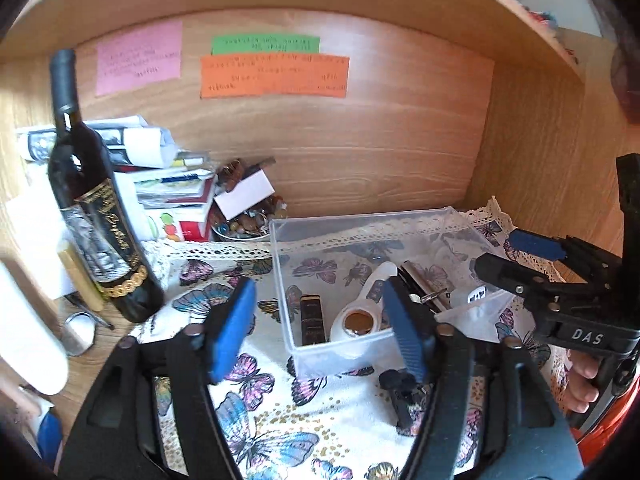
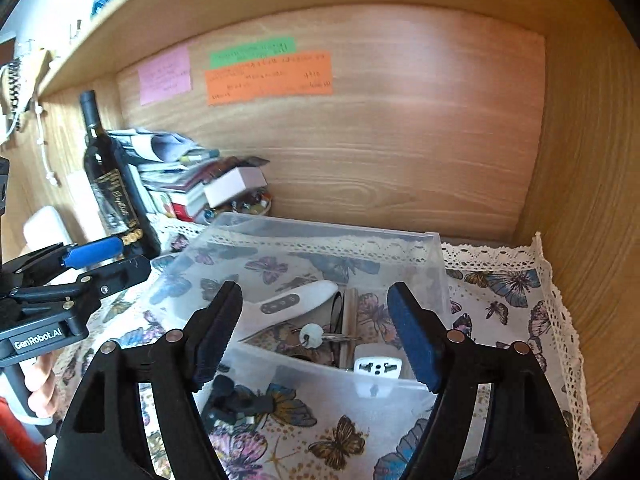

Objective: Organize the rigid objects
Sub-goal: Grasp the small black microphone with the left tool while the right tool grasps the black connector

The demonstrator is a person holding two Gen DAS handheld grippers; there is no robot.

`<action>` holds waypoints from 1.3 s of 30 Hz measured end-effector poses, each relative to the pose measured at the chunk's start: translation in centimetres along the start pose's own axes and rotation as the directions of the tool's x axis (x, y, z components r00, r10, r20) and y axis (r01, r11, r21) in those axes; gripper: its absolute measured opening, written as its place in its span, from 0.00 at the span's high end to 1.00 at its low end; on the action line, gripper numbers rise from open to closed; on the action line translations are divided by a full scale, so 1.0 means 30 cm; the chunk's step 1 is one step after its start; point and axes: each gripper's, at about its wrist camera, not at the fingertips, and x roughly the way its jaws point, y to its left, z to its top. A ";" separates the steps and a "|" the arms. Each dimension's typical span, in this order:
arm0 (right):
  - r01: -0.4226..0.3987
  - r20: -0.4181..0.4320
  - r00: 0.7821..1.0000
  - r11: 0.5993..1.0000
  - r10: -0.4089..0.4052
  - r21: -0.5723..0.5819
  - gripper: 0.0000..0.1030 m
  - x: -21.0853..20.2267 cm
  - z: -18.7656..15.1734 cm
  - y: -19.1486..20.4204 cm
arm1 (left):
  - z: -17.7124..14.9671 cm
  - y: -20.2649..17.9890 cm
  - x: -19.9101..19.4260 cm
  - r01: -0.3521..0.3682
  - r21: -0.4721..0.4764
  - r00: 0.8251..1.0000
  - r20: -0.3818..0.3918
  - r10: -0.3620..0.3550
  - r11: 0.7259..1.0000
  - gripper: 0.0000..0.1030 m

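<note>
Mostly done, I'd say: clear plastic bin [image 2: 434, 264] on the butterfly cloth [image 1: 320, 420] already holds the white thermometer [image 2: 296, 302], keys [image 2: 320, 336], white travel adapter [image 2: 378, 372], and a small dark book [image 1: 311, 320]. One black clip-like gadget [image 2: 236, 402] is left on the cloth just in front. Left gripper [image 1: 316, 328] and right gripper [image 2: 316, 340] both wide, empty. Bin walls smooth, hard.

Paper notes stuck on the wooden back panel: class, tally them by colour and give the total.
Pink rectangular paper note: 1
Green rectangular paper note: 1
Orange rectangular paper note: 1
Total: 3
</note>
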 end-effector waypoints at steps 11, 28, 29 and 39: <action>-0.021 -0.050 0.999 1.000 0.020 -0.017 0.29 -0.035 -0.102 0.029 | -0.137 -0.025 0.015 0.018 0.021 0.993 -0.119 -0.016 1.000 0.25; -0.010 -0.183 0.983 1.000 0.013 0.016 0.29 0.013 -0.226 -0.026 | -0.261 -0.179 0.218 0.170 0.030 0.925 -0.351 -0.149 0.985 0.63; -0.013 -0.184 0.983 1.000 0.015 0.015 0.29 0.015 -0.228 -0.026 | -0.263 -0.181 0.222 0.183 0.028 0.919 -0.359 -0.161 0.983 0.77; -0.076 -0.226 0.972 0.997 0.068 -0.027 0.29 0.080 -0.230 0.043 | -0.265 -0.102 0.146 0.149 -0.001 0.944 -0.296 -0.143 0.989 0.77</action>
